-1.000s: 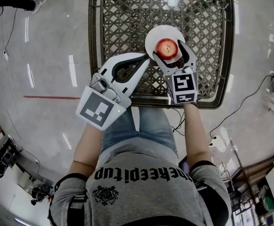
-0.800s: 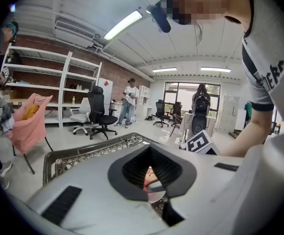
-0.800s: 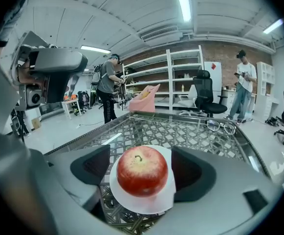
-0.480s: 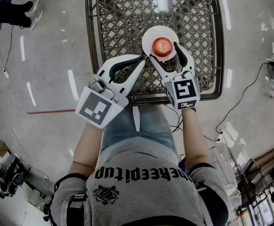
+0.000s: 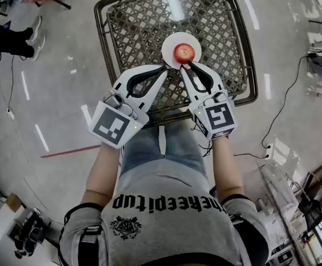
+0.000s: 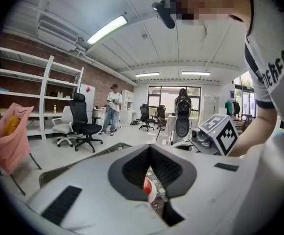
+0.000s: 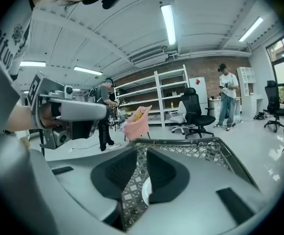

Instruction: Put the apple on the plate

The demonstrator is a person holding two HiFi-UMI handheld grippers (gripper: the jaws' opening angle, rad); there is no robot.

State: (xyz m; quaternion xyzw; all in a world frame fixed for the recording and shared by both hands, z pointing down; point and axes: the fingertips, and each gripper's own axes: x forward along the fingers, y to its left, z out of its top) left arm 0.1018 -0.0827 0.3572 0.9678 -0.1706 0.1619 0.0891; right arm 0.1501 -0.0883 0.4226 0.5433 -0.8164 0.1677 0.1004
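At the upper centre of the head view, a red apple (image 5: 183, 52) sits on a small white plate (image 5: 169, 43). The plate rests on a dark wicker-lattice table (image 5: 249, 43). Just below the plate in the frame, both hand-held tools point toward it, side by side.

The left gripper (image 5: 168, 69) has its jaws together and holds nothing. The right gripper (image 5: 190, 65) has a narrow gap between its jaws, which are closing with nothing between them. In the picture its tips lie over the plate's near rim, just short of the apple.

In the right gripper view, only lattice and a sliver of plate show through that gap. The left gripper view shows a bit of the apple past its jaws.

Around the table is shiny grey floor (image 5: 66, 82), with a red line (image 5: 66, 150) at the left. Another person's shoes (image 5: 36, 29) are at the upper left. Beyond the table, the gripper views show a pink bag (image 6: 10, 136), shelving (image 6: 39, 82) and a black office chair (image 6: 83, 124).
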